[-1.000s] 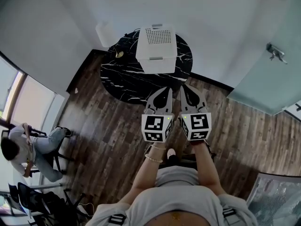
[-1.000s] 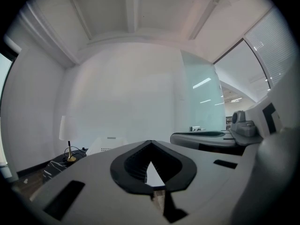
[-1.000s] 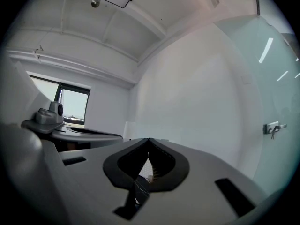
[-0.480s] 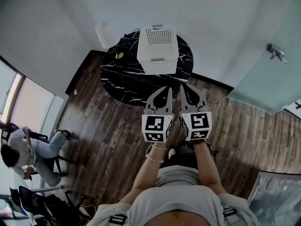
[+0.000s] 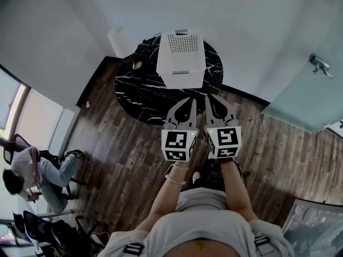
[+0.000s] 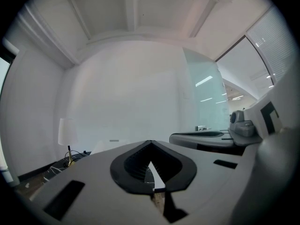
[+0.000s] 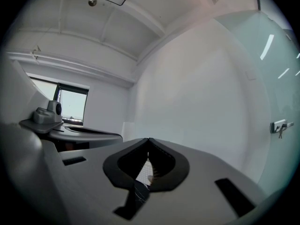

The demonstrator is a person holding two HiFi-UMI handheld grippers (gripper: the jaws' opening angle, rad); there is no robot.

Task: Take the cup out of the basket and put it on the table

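A white basket (image 5: 181, 58) with a perforated panel stands on a round black marble table (image 5: 140, 84) ahead of me. No cup shows in any view. In the head view both grippers are held side by side, level, short of the table's near edge. My left gripper (image 5: 189, 100) is shut with nothing in it, its jaws meeting at the tip (image 6: 150, 142). My right gripper (image 5: 209, 97) is likewise shut and empty, with its jaws meeting at the tip (image 7: 148, 140). Each gripper view looks along the jaws at white walls.
A white-shaded lamp (image 5: 119, 38) stands at the table's far left, also visible in the left gripper view (image 6: 66, 131). A seated person (image 5: 29, 173) and dark chairs (image 5: 45, 226) are at the left. A glass door with a handle (image 5: 320, 65) is at the right. The floor is dark wood (image 5: 128, 149).
The table and basket have come slightly nearer in the head view as I step forward. Both grippers keep their pose, shut. The seated person at the left has shifted.
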